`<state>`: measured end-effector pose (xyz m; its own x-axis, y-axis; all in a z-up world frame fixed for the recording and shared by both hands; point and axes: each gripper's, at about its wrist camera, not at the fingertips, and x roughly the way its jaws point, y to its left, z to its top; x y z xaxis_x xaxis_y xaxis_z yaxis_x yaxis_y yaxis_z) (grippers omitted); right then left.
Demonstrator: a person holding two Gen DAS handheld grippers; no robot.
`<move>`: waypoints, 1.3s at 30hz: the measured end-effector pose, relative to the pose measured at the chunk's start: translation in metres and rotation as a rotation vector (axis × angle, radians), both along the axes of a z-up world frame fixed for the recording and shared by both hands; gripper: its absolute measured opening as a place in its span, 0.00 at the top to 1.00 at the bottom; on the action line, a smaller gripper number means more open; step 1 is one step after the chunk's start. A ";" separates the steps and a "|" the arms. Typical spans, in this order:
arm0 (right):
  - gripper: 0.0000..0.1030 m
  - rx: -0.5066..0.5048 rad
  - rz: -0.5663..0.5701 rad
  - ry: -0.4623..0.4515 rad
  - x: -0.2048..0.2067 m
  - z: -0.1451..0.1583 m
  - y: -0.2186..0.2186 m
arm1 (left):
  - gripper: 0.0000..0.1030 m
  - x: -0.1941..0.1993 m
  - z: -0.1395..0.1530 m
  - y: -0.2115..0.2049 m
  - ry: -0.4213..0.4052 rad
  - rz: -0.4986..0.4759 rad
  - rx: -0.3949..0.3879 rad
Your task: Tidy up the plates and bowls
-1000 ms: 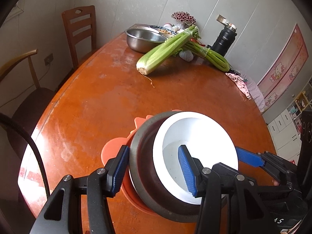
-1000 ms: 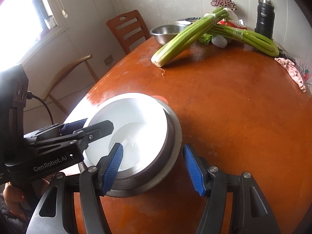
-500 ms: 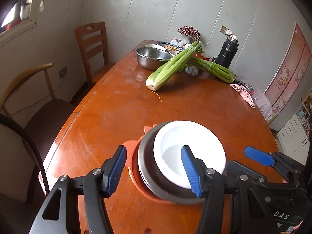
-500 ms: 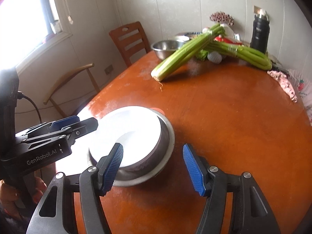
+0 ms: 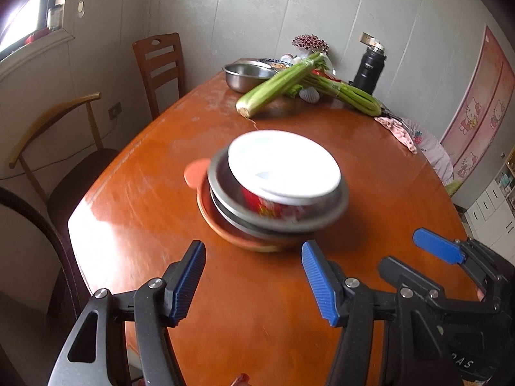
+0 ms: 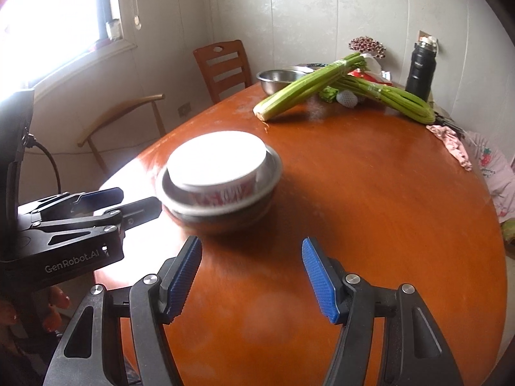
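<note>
A white bowl with red print (image 5: 283,173) sits inside a metal bowl (image 5: 325,215), and both rest on an orange plate (image 5: 206,202) on the round wooden table (image 5: 370,167). The stack stands ahead of both tongs, apart from them. The left gripper (image 5: 254,281) has nothing between its blue pads (image 5: 188,281), and its jaws are opening. The right gripper (image 6: 252,280) is held apart too, with only bare table between its pads. Far back lie celery stalks (image 5: 276,87), a steel basin (image 5: 246,75) and a black flask (image 5: 368,67).
</note>
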<state>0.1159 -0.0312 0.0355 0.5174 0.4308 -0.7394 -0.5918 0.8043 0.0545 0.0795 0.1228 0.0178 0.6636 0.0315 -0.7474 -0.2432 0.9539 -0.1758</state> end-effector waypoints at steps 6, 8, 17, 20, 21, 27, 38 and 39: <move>0.34 0.005 -0.012 -0.011 -0.021 -0.008 -0.019 | 0.37 -0.019 -0.008 -0.021 -0.003 -0.013 0.016; 0.34 0.004 -0.019 -0.012 -0.026 -0.010 -0.023 | 0.37 -0.024 -0.009 -0.024 0.004 -0.007 0.025; 0.33 0.026 -0.026 -0.025 -0.049 -0.009 -0.034 | 0.37 -0.040 -0.011 -0.033 -0.001 -0.021 0.020; 0.33 0.025 -0.030 -0.027 -0.053 -0.008 -0.035 | 0.37 -0.043 -0.012 -0.034 0.000 -0.029 0.020; 0.33 0.026 -0.033 -0.028 -0.055 -0.008 -0.036 | 0.37 -0.045 -0.013 -0.035 0.000 -0.030 0.023; 0.33 0.028 -0.041 -0.032 -0.062 -0.007 -0.039 | 0.37 -0.050 -0.010 -0.041 -0.006 -0.040 0.040; 0.33 0.025 -0.040 -0.035 -0.067 -0.006 -0.042 | 0.37 -0.056 -0.009 -0.043 -0.011 -0.048 0.043; 0.33 0.025 -0.041 -0.035 -0.068 -0.006 -0.042 | 0.37 -0.057 -0.009 -0.043 -0.010 -0.047 0.045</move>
